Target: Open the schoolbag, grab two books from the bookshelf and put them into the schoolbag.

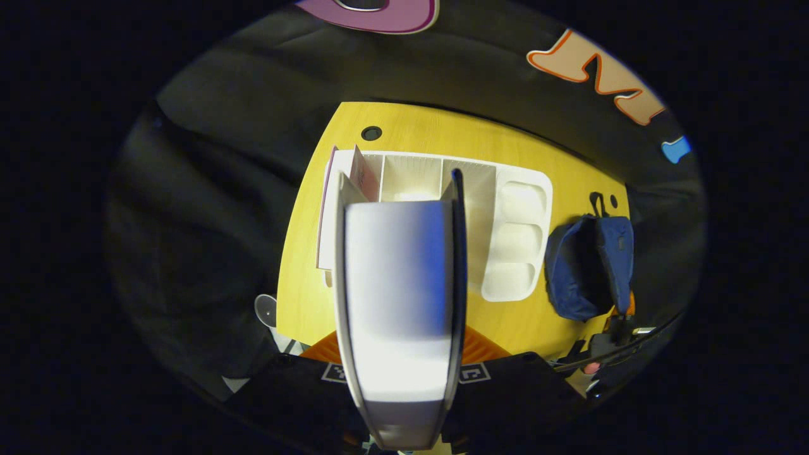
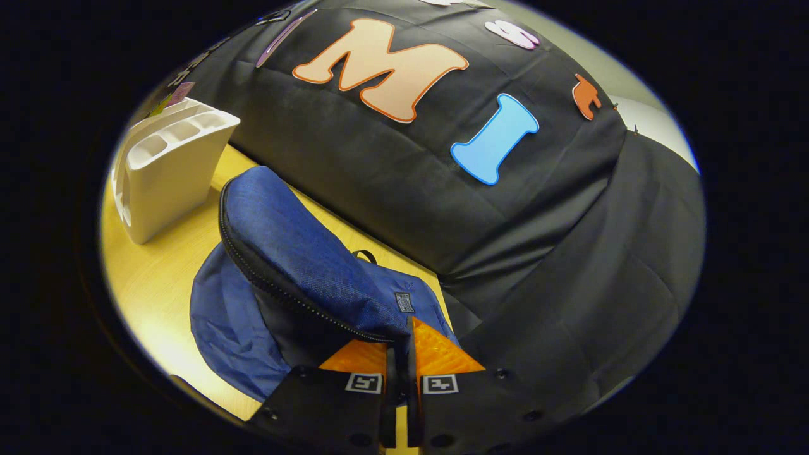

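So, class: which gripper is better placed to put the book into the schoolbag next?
Left: the left gripper is shut on the book, while the right gripper pinches the schoolbag flap open.

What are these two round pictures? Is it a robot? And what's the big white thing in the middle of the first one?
It isn't a robot. A person holds a pair of tongs in each hand, and a small camera rides on each pair, looking forward along it.

The left gripper view looks down on a yellow table. The big white thing is a book, seen edge-on and very close, because the left tongs are holding it. Behind it stands the white bookshelf, and a blue schoolbag lies further along the table.

The right gripper view comes from the other hand. There the right tongs are pinched together on the zipper edge of the schoolbag, lifting its flap open.
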Demonstrator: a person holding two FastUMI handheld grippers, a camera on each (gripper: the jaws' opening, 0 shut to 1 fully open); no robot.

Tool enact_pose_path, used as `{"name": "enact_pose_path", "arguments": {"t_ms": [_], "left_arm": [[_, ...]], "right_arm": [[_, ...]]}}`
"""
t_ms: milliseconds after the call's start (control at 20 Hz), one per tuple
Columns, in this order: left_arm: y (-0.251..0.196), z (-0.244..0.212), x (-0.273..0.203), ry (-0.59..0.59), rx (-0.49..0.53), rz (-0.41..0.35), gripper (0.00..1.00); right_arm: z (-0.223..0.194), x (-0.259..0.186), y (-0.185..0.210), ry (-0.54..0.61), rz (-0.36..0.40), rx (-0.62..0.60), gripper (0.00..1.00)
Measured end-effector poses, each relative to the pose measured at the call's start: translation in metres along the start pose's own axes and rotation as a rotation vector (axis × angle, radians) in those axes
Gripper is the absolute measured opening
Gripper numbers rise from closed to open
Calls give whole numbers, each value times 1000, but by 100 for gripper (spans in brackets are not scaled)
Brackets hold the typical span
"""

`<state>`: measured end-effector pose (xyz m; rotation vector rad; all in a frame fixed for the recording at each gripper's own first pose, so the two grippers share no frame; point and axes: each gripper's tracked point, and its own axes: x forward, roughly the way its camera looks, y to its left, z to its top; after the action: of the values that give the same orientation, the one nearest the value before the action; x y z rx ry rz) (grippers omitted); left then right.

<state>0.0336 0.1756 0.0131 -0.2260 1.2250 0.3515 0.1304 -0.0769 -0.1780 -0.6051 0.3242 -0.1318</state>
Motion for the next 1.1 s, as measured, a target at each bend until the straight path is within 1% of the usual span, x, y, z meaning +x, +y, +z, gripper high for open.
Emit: {"name": "enact_pose_path", "arguments": {"t_ms": [50,100,250,300,350,400,600,700,850,900,1050,1100], "left_arm": [[-3,-4,-8,-18,-10,-16,42],[-6,-7,-17,-28,-8,-27,42],[-19,-25,-34,-48,-14,-50,41],[-29,-33,-37,-43,-17,-78,41],[-42,-40,-40,-46,-26,-113,41],[-57,-45,-42,-46,-22,-155,41],[-118,-51,-36,-80,14,-319,41],[-149,-59,-25,-60,39,-400,41],[-193,-68,4,-32,85,-472,41],[-207,-70,15,-28,93,-497,41],[-247,-83,49,2,90,-587,41],[-259,-84,60,3,82,-608,41]], "right_arm": [[-1,-1,0,2,0,2,9],[-1,-2,-1,2,-1,5,12],[-1,-3,-3,0,-6,17,9],[-3,-5,-4,1,-7,21,12],[-5,-5,-5,2,-9,26,12],[-6,-7,-7,4,-9,31,9],[-8,-12,-12,10,-6,43,9],[-8,-13,-14,13,-1,57,9],[-10,-15,-17,21,10,83,7],[-9,-15,-18,20,11,88,12],[-6,-12,-20,20,24,118,12],[-6,-12,-21,21,28,129,10]]}}
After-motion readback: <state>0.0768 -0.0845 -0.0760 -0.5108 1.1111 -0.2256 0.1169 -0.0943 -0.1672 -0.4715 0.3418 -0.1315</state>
